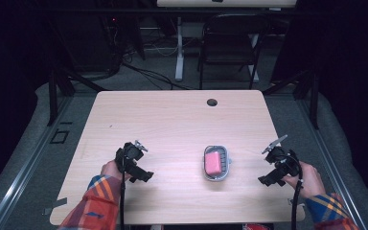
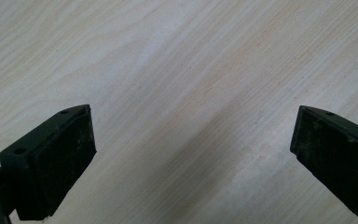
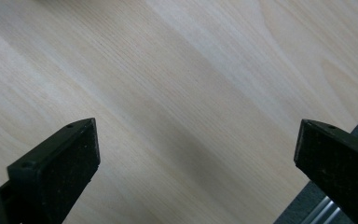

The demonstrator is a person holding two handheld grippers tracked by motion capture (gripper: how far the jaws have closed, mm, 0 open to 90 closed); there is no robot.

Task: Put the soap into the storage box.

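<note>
Two grippers hang over a pale wooden table (image 1: 172, 120), one on each side of a small grey tray (image 1: 217, 163) that sits toward the near edge, a little right of the middle. Inside the tray lies a pink block (image 1: 213, 163), perhaps a sponge or a bar of soap; which of the two cannot be told from the high view. The left gripper (image 1: 135, 165) is held well to the left of the tray, a hand (image 1: 110, 169) behind it and a plaid sleeve (image 1: 93, 206) coming up from the near edge. In the left gripper view its two black jaws stand wide apart with bare wood grain between them, so this claw is released and carries nothing. The right gripper (image 1: 278, 168) is held to the right of the tray, near the table's right edge, in the other hand (image 1: 308, 179). In the right gripper view its jaws are likewise spread wide over bare wood, released and empty, and past the right jaw the table edge gives way to grey floor and a metal rail (image 3: 324, 211). Beyond the tray, near the far edge, a round cable hole (image 1: 212, 102) pierces the top, and farther off stands a dark folding chair (image 1: 232, 45)
</note>
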